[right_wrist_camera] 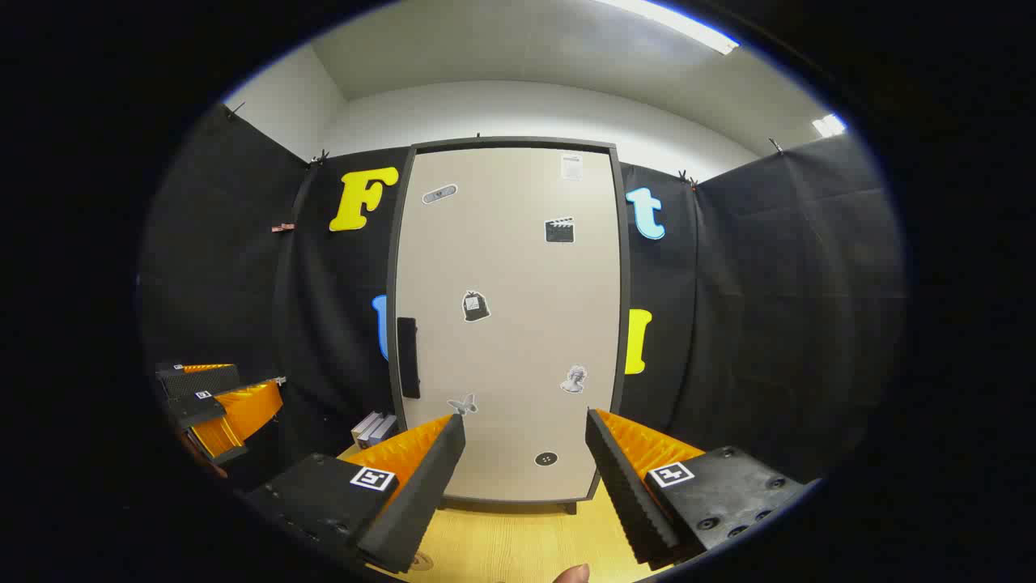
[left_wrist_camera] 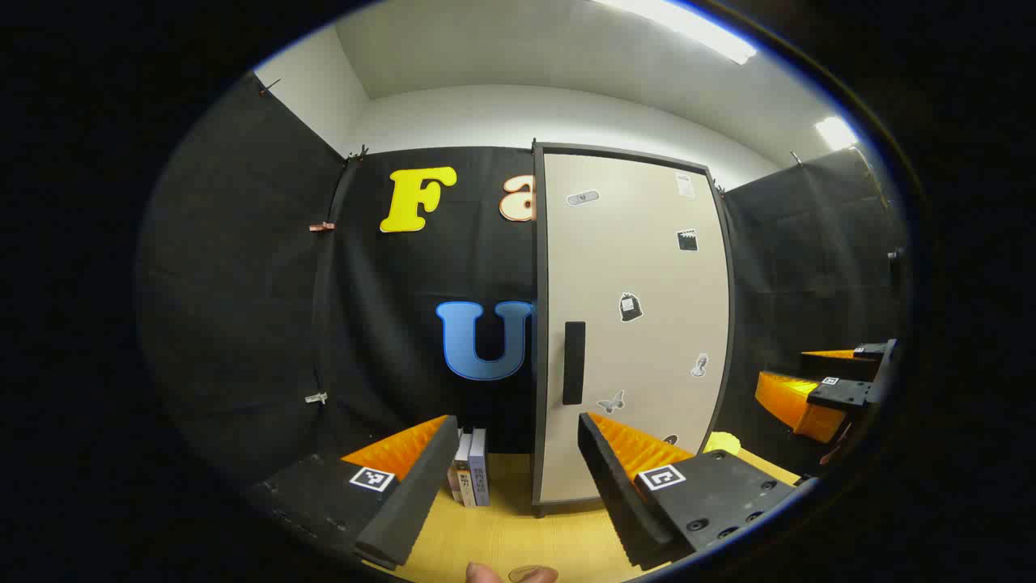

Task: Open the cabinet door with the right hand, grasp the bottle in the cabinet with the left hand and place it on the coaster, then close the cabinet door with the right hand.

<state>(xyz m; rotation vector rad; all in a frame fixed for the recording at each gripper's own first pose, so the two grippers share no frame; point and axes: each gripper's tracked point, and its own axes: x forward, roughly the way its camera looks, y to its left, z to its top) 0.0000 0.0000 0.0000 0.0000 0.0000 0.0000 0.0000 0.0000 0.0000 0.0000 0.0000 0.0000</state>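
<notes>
A tall beige cabinet [left_wrist_camera: 639,324] with a dark frame stands on the wooden table, its door [right_wrist_camera: 510,324] shut and flat, so the inside is hidden. A black vertical handle [right_wrist_camera: 407,356] sits on the door's left edge, also seen as the handle [left_wrist_camera: 573,362]. My right gripper [right_wrist_camera: 526,418] is open, facing the door's lower middle at some distance. My left gripper [left_wrist_camera: 516,423] is open too, pointing at the cabinet's left edge. Each sees the other off to the side: right gripper [left_wrist_camera: 809,374], left gripper [right_wrist_camera: 227,387]. A round brown coaster [left_wrist_camera: 530,573] peeks in at the bottom edge.
A few books [left_wrist_camera: 469,474] stand upright against the wall just left of the cabinet, also visible as books [right_wrist_camera: 372,427]. A small yellow object [left_wrist_camera: 723,441] lies on the table to the cabinet's right. The wooden table [right_wrist_camera: 518,542] stretches in front of the door.
</notes>
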